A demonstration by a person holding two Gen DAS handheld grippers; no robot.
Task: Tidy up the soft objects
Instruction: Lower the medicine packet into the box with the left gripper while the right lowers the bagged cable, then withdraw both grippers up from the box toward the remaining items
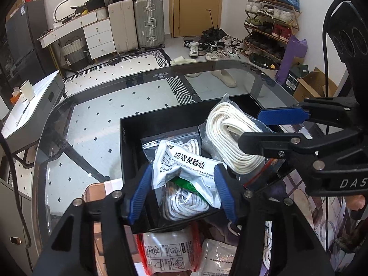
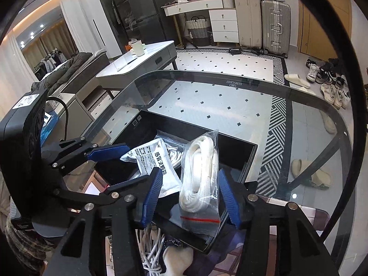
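Glass forms the surface, see-through to a tiled floor, and on it sits a black box with no lid, where the soft things are being gathered. Inside the box, toward its right end, a clear bag of white rope leans upright with its red seal at the bottom; beside it a white medicine sachet with printed Chinese text lies on top of more bagged rope. Nearer the person, outside the box, more packets and loose white cord wait on a printed mat. The left gripper hovers over the sachet, jaws partly parted either side of it, the blue pads just clear of it or barely brushing, so the sachet rests on the bags rather than being held. The right gripper straddles the rope bag the same way, jaws parted with a gap on each side. Both items look released into the box. To finish this step well, each gripper should probably lift straight back along its own line so the pads do not snag the slippery plastic, taking care that the leaning rope bag settles inside the wall instead of tipping out, before reaching for the packets nearest the person.
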